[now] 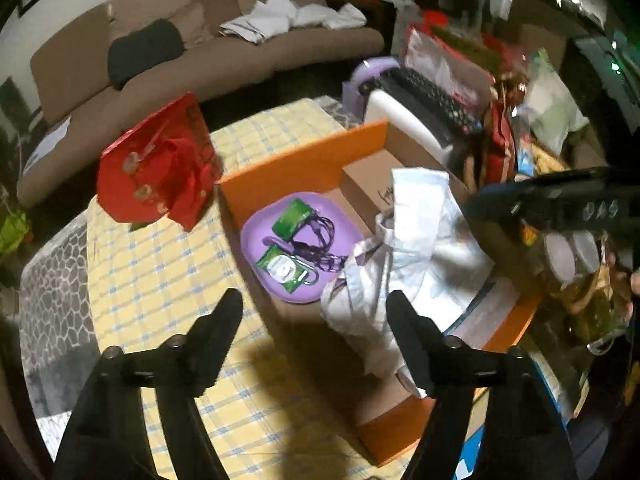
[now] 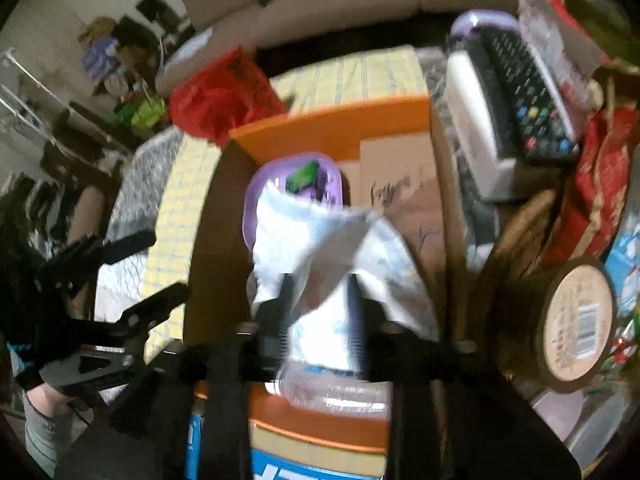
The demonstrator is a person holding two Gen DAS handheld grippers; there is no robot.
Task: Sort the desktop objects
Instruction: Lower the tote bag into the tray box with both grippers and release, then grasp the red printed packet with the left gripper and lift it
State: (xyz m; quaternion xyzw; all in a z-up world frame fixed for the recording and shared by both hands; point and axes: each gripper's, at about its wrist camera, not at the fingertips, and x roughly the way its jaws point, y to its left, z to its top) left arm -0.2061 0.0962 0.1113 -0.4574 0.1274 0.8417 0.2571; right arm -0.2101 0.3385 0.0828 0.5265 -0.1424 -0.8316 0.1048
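Note:
An orange cardboard box (image 1: 304,156) stands on the yellow checked tablecloth (image 1: 160,276). Inside it lie a purple tray (image 1: 256,256) with green packets (image 1: 296,216) and a purple cord, a brown box (image 1: 368,184), and a crumpled white plastic bag (image 1: 420,248). My left gripper (image 1: 316,316) is open and empty, hovering over the box's near left wall. My right gripper (image 2: 320,292) is shut on the white plastic bag (image 2: 320,240) and holds it over the orange box (image 2: 340,128); the purple tray (image 2: 256,200) lies beyond. The right gripper also shows in the left wrist view (image 1: 560,204).
A red gift bag (image 1: 156,164) stands on the table left of the box. A white device with a black remote (image 2: 516,92) lies at the right. A roll of brown tape (image 2: 576,320), red packaging (image 2: 596,184) and clutter crowd the right side. A brown sofa (image 1: 200,52) is behind.

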